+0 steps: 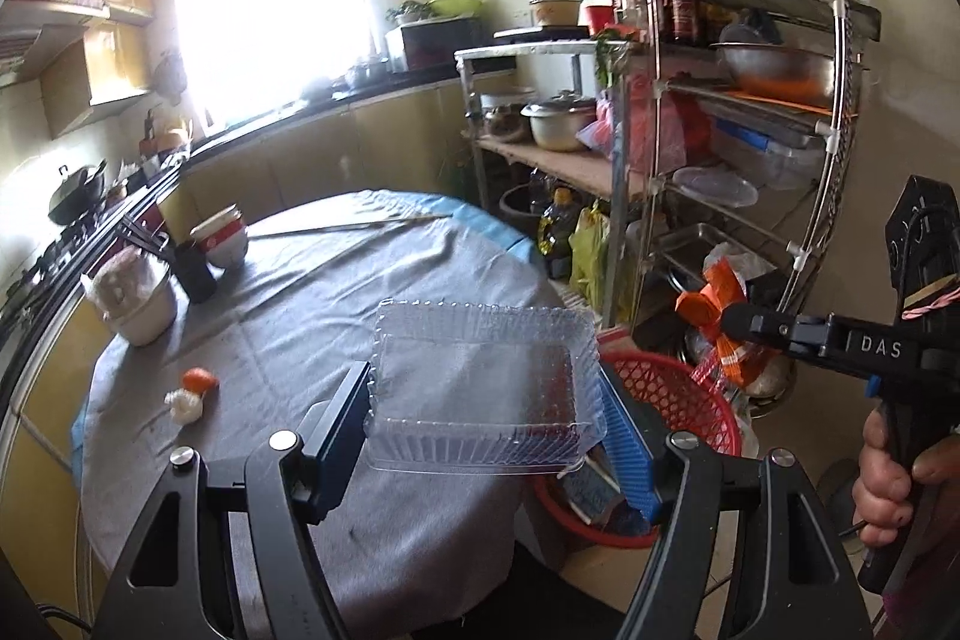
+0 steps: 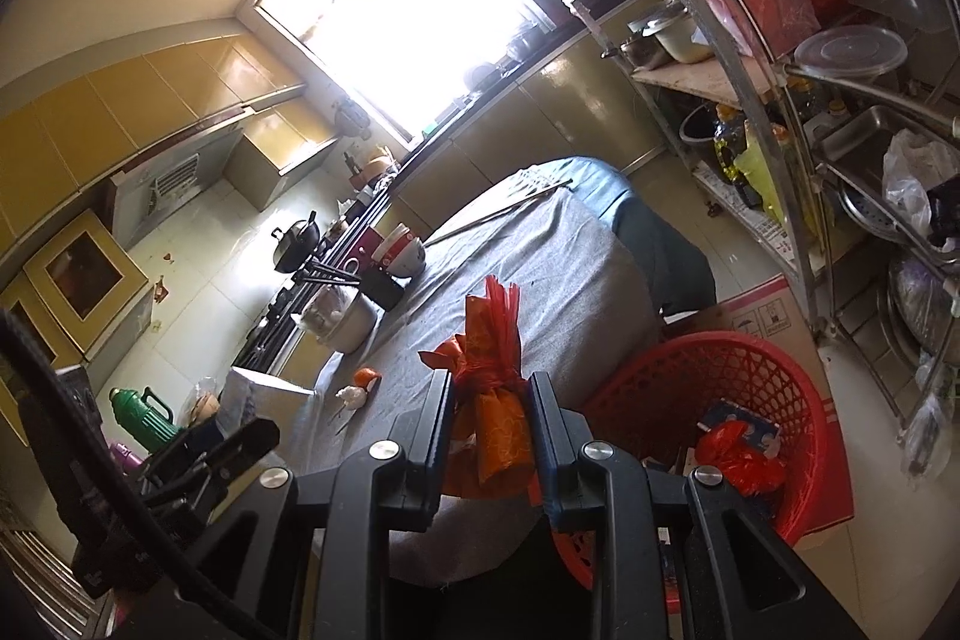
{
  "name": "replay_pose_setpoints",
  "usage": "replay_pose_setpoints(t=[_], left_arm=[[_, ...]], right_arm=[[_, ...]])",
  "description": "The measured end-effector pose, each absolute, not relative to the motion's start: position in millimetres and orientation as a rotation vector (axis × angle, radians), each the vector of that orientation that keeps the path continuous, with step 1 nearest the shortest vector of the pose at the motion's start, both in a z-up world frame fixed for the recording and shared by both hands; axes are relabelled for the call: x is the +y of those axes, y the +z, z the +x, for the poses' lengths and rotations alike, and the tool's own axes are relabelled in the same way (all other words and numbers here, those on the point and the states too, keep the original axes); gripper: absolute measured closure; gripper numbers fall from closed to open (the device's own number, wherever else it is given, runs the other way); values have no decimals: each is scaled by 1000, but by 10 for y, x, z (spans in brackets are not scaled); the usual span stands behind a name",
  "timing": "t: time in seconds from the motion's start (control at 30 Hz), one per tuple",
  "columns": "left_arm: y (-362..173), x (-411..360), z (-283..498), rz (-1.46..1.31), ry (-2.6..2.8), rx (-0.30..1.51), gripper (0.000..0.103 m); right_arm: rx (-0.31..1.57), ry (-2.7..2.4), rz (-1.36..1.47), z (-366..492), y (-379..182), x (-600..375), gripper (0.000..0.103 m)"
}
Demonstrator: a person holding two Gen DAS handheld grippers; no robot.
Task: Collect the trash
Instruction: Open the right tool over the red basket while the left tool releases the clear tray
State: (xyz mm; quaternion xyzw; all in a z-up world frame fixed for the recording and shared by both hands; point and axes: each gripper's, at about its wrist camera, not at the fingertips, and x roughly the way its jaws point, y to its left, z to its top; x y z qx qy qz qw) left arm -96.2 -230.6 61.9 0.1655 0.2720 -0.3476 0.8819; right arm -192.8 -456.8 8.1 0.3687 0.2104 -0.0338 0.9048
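Clear plastic clamshell tray (image 1: 486, 388) sits clamped between the pads of the left gripper (image 1: 486, 430), held above the tabletop (image 1: 312, 316) at its basket-side edge, long axis running across the jaws. The right gripper (image 2: 491, 418) is nearly closed on an orange wrapper (image 2: 495, 400). The red mesh basket (image 2: 750, 370) stands on the floor just beyond that edge; the right gripper appears nearer to it.
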Motion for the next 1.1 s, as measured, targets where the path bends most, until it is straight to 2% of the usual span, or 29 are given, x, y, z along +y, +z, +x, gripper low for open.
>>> replay_pose_setpoints(t=[0.37, 0.87, 1.1], left_arm=[[514, -2663, -765, 310, -819, 641, 30], [224, -3307, -957, 462, -908, 676, 27], [146, -3116, -874, 448, -873, 710, 27]], right_arm=[[417, -131, 797, -2074, 35, -4807, 76], [421, -267, 853, -2144, -184, -5150, 74], [441, -279, 892, -2183, -298, -5241, 74]])
